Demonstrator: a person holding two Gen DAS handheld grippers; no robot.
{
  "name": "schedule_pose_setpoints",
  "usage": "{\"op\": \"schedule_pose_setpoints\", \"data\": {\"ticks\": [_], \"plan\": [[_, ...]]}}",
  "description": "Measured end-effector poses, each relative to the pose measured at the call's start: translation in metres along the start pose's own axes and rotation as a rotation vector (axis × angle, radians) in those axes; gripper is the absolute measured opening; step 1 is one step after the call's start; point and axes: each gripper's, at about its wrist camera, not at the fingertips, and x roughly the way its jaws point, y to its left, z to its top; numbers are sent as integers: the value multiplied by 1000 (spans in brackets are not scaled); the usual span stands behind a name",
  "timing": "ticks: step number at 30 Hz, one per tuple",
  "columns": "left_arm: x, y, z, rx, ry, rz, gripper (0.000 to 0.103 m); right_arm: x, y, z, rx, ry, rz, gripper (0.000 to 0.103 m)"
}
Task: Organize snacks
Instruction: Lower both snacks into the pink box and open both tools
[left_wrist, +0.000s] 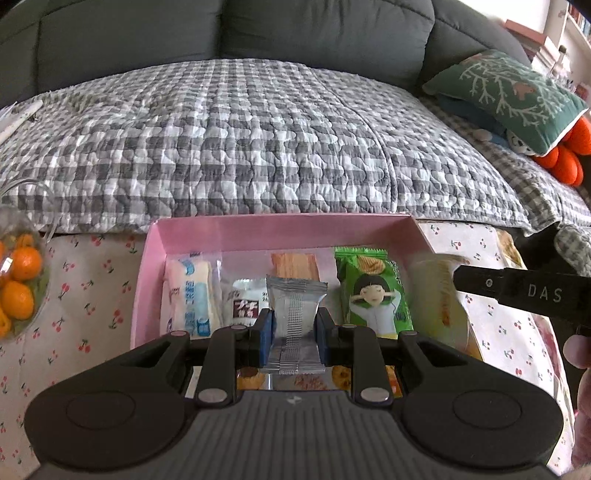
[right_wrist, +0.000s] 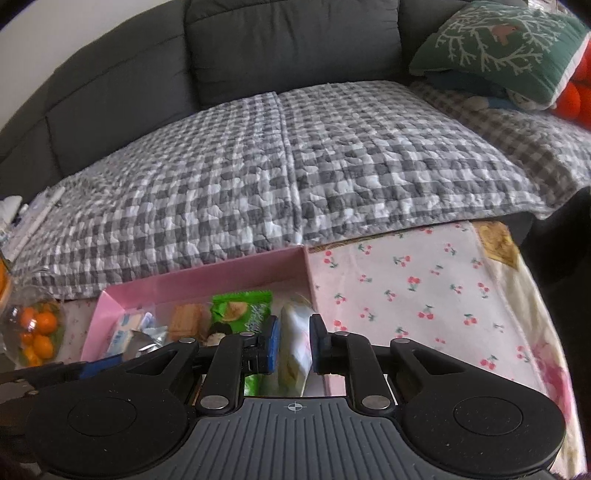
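A pink box (left_wrist: 151, 254) on the cherry-print cloth holds several snacks: a blue-and-white packet (left_wrist: 190, 295), a red-label packet (left_wrist: 245, 304), an orange biscuit pack (left_wrist: 293, 264) and a green packet (left_wrist: 373, 291). My left gripper (left_wrist: 293, 332) is shut on a silver snack packet (left_wrist: 295, 314) over the box's near part. My right gripper (right_wrist: 293, 341) is shut on a pale yellow snack packet (right_wrist: 295, 343) at the box's right end (right_wrist: 306, 266); it also shows in the left wrist view (left_wrist: 439, 299), blurred.
A clear bowl of small oranges (left_wrist: 18, 291) stands left of the box. A sofa with a grey checked quilt (left_wrist: 258, 140) lies behind the table. A green cushion (left_wrist: 509, 92) and orange toy (left_wrist: 569, 158) sit at the right.
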Motion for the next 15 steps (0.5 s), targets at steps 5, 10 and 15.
{"op": "schedule_pose_setpoints", "data": {"ticks": [5,10,15], "plan": [[6,-1,4,-8,-30,15,26,3,-3,4,28,-12,79,22],[7,-1,3,-17,-30,20,33,2,-6,6,34,-13,78,25],[3,0,3,-22,-20,19,40,-5,-5,2,30,-2,62,32]]}}
